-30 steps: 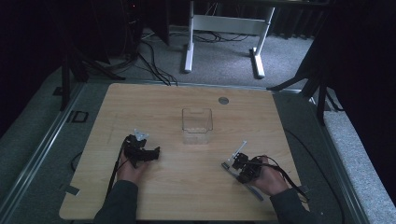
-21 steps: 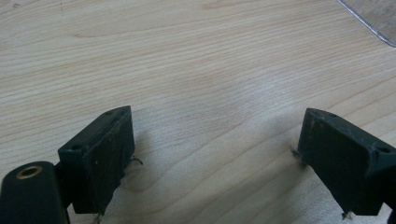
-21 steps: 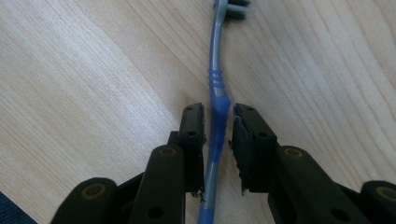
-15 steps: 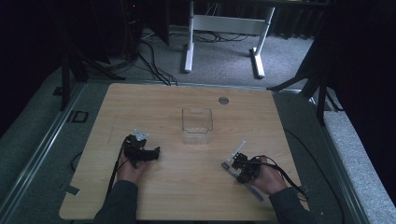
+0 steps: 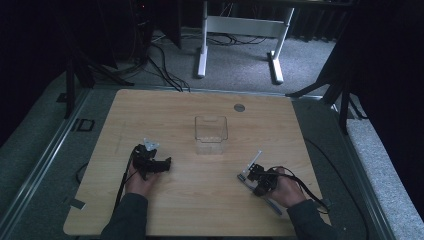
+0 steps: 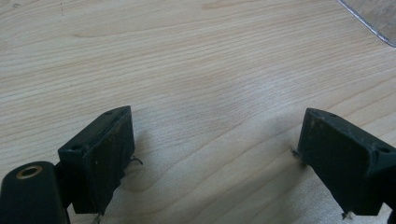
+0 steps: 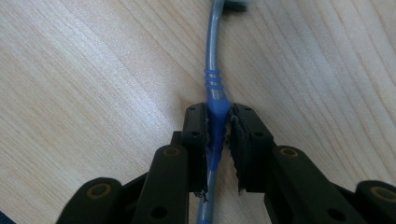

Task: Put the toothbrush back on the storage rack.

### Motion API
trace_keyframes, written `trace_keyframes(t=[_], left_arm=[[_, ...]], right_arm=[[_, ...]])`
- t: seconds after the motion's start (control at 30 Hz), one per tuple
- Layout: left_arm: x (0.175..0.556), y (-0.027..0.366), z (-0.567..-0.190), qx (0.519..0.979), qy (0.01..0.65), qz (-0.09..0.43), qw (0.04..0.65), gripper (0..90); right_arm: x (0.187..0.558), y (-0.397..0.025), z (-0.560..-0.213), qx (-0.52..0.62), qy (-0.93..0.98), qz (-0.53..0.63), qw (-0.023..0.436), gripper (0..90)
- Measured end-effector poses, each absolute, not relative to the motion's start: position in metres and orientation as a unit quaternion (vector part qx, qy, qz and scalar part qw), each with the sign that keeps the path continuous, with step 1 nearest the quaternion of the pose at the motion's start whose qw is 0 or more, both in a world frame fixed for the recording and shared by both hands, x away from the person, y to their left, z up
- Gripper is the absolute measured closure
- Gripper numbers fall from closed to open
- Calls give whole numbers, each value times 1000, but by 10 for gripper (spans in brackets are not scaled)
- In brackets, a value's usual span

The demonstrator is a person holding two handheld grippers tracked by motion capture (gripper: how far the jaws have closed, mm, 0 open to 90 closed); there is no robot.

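Observation:
A blue and grey toothbrush [image 7: 214, 74] lies along the wooden table [image 5: 200, 210], and my right gripper [image 7: 217, 116] is shut on its blue handle. In the high view that gripper [image 5: 256, 178] sits at the front right, with the thin pale end of the toothbrush [image 5: 255, 160] pointing away toward the far side. My left gripper [image 5: 166, 163] rests at the front left, held by a hand, its jaws turned toward the middle. In its own view the left gripper [image 6: 210, 158] is open over bare wood with nothing between the jaws.
A clear square container [image 5: 210, 134] stands in the middle of the table, between and beyond the two grippers; one corner of it [image 6: 373, 18] shows in the left gripper view. A small round grey insert [image 5: 239, 107] sits near the far edge.

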State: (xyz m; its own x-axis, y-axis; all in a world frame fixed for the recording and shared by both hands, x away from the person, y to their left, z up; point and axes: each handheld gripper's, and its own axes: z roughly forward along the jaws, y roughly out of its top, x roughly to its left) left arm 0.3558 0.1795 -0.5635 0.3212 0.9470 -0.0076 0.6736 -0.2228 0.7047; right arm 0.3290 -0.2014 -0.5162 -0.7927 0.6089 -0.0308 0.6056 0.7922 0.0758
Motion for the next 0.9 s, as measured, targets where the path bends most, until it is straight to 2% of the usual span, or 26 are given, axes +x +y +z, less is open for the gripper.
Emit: trace_keyframes(t=[0.23,0.9], left_arm=[[356,179,-564,750,540,219,312,111],[356,178,-564,750,540,219,312,111]], right_arm=[[330,-202,-516,319,947,32,24,803],[331,-213,-503,354,929,87,59,810]])
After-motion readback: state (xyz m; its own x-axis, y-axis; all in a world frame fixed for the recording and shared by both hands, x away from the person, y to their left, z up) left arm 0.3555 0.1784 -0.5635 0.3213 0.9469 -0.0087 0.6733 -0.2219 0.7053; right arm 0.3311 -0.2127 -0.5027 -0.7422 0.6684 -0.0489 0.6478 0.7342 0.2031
